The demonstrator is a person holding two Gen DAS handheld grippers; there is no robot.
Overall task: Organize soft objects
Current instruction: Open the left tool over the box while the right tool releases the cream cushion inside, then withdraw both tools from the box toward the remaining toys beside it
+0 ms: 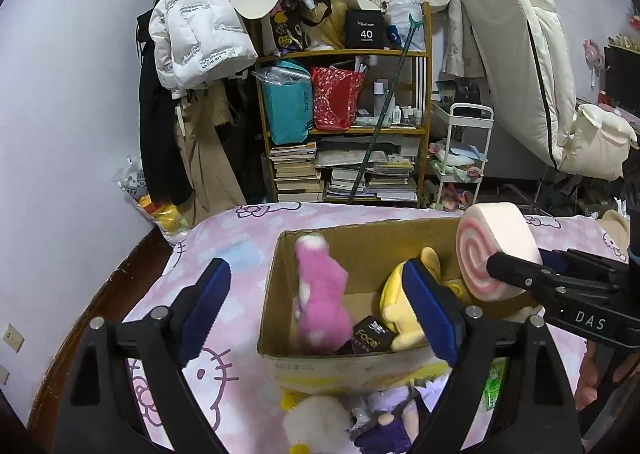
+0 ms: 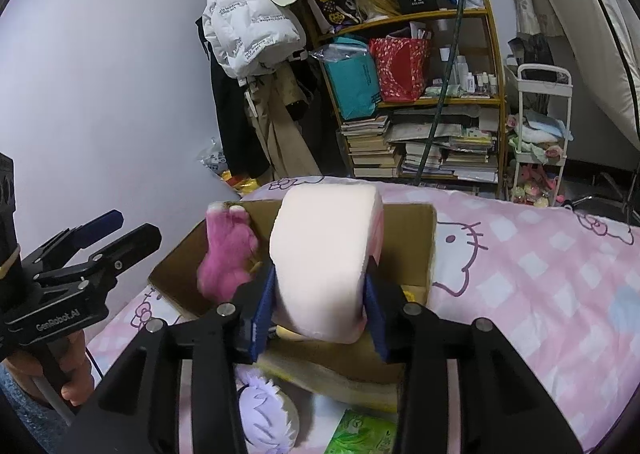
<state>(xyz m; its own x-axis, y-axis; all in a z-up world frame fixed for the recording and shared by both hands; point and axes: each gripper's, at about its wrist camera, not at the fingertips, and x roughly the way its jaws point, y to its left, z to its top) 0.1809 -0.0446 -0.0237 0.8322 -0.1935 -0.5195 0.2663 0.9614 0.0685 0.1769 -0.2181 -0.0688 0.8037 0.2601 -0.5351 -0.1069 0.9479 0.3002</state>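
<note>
An open cardboard box (image 1: 340,358) stands on the pink cat-print bedcover (image 2: 540,274). Inside it a pink plush (image 1: 320,294) stands blurred against the left wall, beside a yellow plush (image 1: 394,294) and a dark packet (image 1: 370,336). My left gripper (image 1: 316,270) is open just before the box, with nothing between its blue pads (image 1: 204,306). My right gripper (image 2: 320,306) is shut on a pale pink swirl-roll cushion (image 2: 324,254), held over the box's right side. In the left wrist view its swirl face (image 1: 476,254) shows behind one black finger (image 1: 520,274).
In front of the box lie a purple plush (image 2: 264,414), a white fluffy toy (image 1: 316,422) and a green packet (image 2: 360,434). A crowded bookshelf (image 1: 344,125), hanging coats (image 1: 200,33) and a white trolley (image 1: 464,157) stand beyond the bed. A hand (image 2: 76,382) holds the left gripper.
</note>
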